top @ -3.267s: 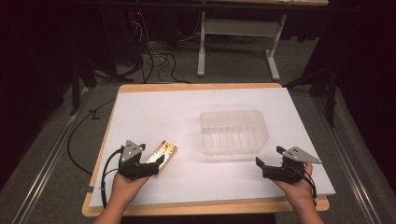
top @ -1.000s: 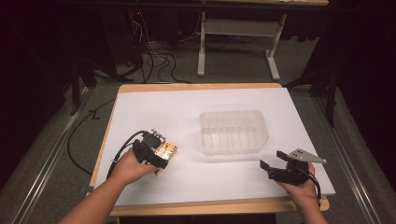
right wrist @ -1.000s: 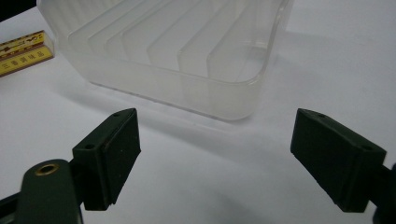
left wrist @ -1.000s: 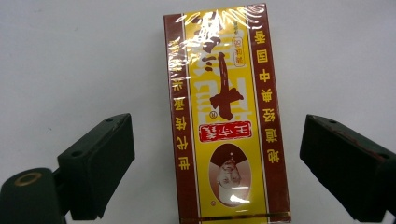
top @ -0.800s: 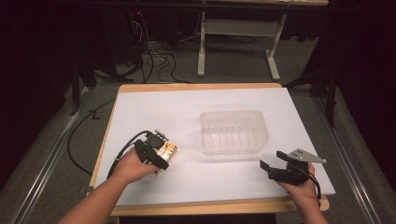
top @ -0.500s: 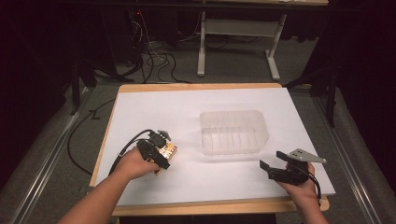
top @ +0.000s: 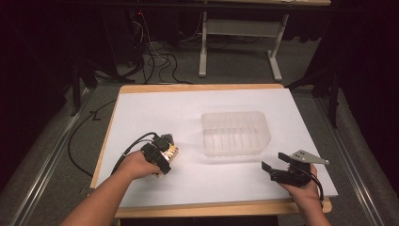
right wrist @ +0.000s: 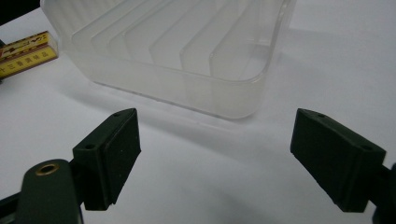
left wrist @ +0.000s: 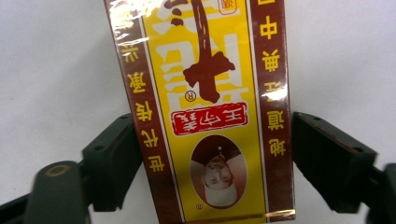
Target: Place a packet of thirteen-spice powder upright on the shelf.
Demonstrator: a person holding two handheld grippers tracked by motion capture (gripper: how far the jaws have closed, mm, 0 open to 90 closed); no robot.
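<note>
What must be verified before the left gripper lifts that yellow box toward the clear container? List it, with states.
1. Yellow box between the left gripper jaws: ok; they have just been closing, and the pads meet both long sides.
2. Grip firm enough to lift: cannot tell.
3. Clear container empty: ok.
4. Way from box to container across the white table: ok, nothing lies between them.
5. Right gripper open and apart from the container: ok.
</note>
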